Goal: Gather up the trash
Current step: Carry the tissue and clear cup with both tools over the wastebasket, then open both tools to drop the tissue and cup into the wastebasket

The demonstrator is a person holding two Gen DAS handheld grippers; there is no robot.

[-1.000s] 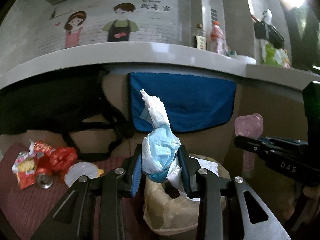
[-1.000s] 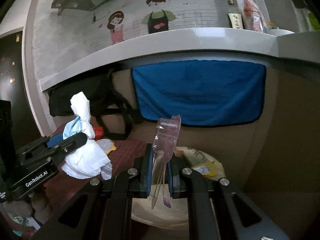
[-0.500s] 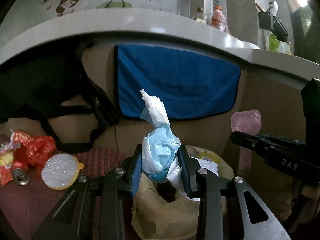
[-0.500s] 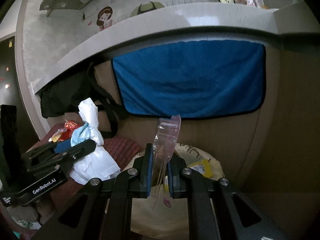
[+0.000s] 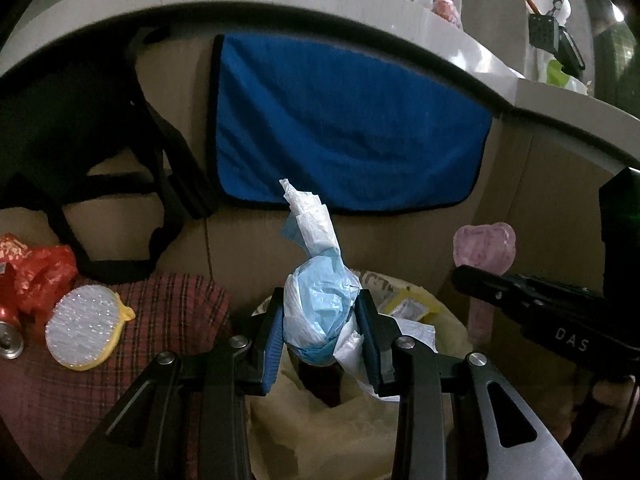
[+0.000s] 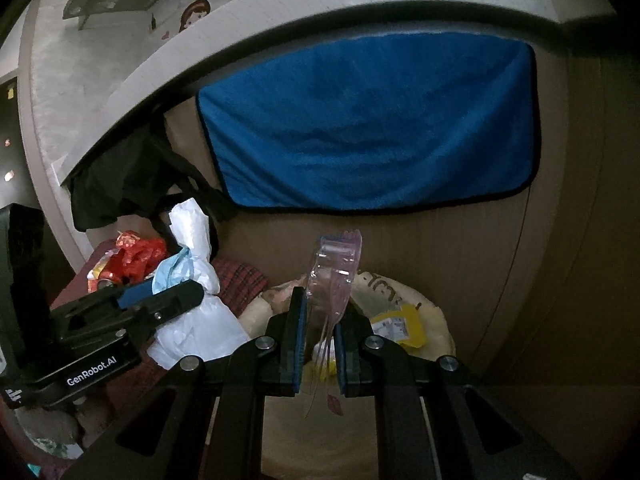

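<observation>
Trash transfer above bin
Left tongs (image 5: 320, 332) clamp tissue wad (image 5: 318, 304); right tongs (image 6: 320, 344) pinch clear pink wrapper (image 6: 334, 276), both poised over lined bin (image 6: 436, 320) for release.

Two matte black, two-finger handheld grippers: the left gripper (image 5: 322, 330) and right gripper (image 6: 320, 340) share blue rubber pads, silver pivot screws, triangular arm cutouts; white "GenRobot.AI" and "DAS" lettering.

Both wrist fisheyes look forward and slightly down, close above the round bag-lined trash bin (image 5: 448, 316) (image 6: 436, 320); the left views it from its left side, the right from its right.
</observation>
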